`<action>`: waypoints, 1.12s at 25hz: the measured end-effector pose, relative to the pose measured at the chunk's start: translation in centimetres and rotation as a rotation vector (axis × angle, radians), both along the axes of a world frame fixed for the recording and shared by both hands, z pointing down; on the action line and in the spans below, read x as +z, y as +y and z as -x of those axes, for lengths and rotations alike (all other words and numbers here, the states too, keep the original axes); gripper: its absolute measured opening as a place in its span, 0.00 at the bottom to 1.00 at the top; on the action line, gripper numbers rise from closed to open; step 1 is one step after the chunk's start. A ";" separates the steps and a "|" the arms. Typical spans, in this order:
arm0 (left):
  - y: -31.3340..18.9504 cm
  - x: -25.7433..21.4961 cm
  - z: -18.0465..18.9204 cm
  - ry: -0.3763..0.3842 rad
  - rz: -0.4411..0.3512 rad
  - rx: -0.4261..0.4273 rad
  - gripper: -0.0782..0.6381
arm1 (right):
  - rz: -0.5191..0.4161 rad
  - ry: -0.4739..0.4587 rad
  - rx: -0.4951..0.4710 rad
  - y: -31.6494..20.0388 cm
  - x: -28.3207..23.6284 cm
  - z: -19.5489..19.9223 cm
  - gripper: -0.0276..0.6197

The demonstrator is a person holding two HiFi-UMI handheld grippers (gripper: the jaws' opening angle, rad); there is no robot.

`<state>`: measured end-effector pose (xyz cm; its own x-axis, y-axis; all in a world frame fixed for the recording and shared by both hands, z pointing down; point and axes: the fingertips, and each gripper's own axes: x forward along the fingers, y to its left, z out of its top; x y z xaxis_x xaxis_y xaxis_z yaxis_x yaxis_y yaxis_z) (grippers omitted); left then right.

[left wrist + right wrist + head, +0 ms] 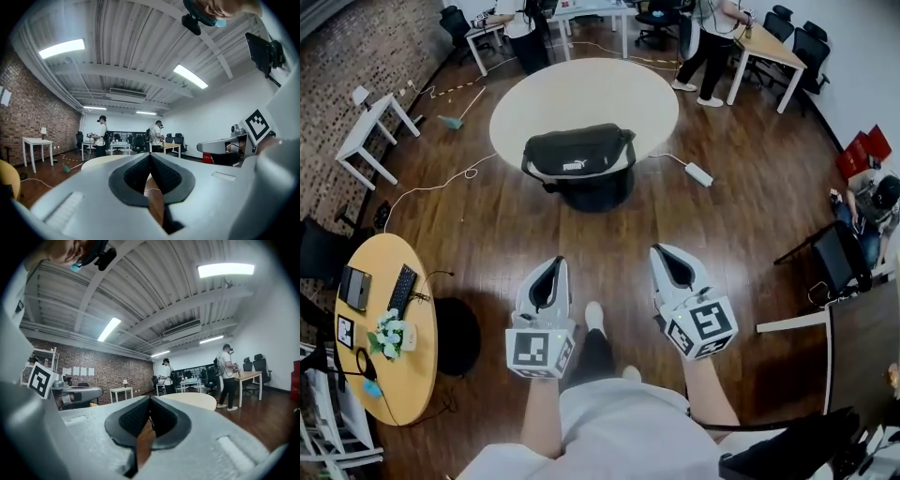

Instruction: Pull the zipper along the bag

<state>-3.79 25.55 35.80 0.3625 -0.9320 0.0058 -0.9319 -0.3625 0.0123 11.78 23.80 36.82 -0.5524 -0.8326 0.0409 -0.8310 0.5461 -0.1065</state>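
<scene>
The black bag [579, 155] sits on the near edge of the round white table [581, 94], its strap draped over the top and a white logo facing the person. The zipper itself is too small to make out in the head view.

Both grippers hang low in front of the person's body, well apart from the bag and over the wooden floor [741, 225]. The left gripper [555, 267] is clenched: in its own view the two dark pads [140, 173] meet at the tip with nothing caught between them. The right gripper [660, 253] is the same, with its pads [161, 418] pressed together on nothing (only floor and the far table edge show through the gap behind them). Each one points roughly toward the white table, the marker cubes nearest the person's forearms.

To the person's left stands a small round wooden table [403, 384] carrying a keyboard [402, 290] and a bunch of pale flowers [387, 333]. A white power strip [698, 173] lies on the floor just right of the white table, its cable running toward it. At the back of the room a person [712, 47] stands beside a desk.
</scene>
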 end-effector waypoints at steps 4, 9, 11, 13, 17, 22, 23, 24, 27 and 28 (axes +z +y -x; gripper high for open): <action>-9.4 1.0 1.6 0.002 0.007 0.026 0.13 | 0.043 0.029 -0.003 -9.2 1.6 2.5 0.03; -21.5 0.0 5.4 0.059 0.010 0.053 0.13 | -0.018 0.084 -0.046 -20.7 -1.4 7.8 0.03; -25.9 0.3 6.3 0.076 0.005 0.055 0.13 | -0.044 0.095 -0.054 -24.4 -1.8 9.4 0.03; -29.7 0.5 6.6 0.090 0.012 0.069 0.13 | -0.042 0.109 -0.051 -27.4 -1.4 10.2 0.03; -35.8 1.5 4.7 0.088 0.049 0.141 0.13 | 0.024 0.154 -0.012 -32.8 0.3 8.4 0.03; -44.3 3.0 1.4 0.085 0.061 0.161 0.13 | 0.053 0.148 0.045 -41.7 2.1 3.0 0.03; -46.2 3.6 1.0 0.082 0.070 0.155 0.13 | 0.050 0.143 0.046 -43.8 2.3 2.4 0.03; -48.2 4.2 0.6 0.077 0.081 0.147 0.13 | 0.050 0.141 0.041 -46.1 2.5 1.9 0.03; -53.6 5.1 -1.2 0.047 0.127 0.136 0.13 | 0.076 0.151 -0.013 -52.4 3.1 0.8 0.03; -55.1 5.0 -2.0 0.037 0.132 0.139 0.13 | 0.091 0.153 -0.045 -54.3 3.5 0.3 0.03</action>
<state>-1.81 -29.55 40.78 0.4896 -0.8651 0.1091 -0.8712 -0.4802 0.1019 11.44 -30.46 40.32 -0.5707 -0.7962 0.2008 -0.8161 0.5771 -0.0314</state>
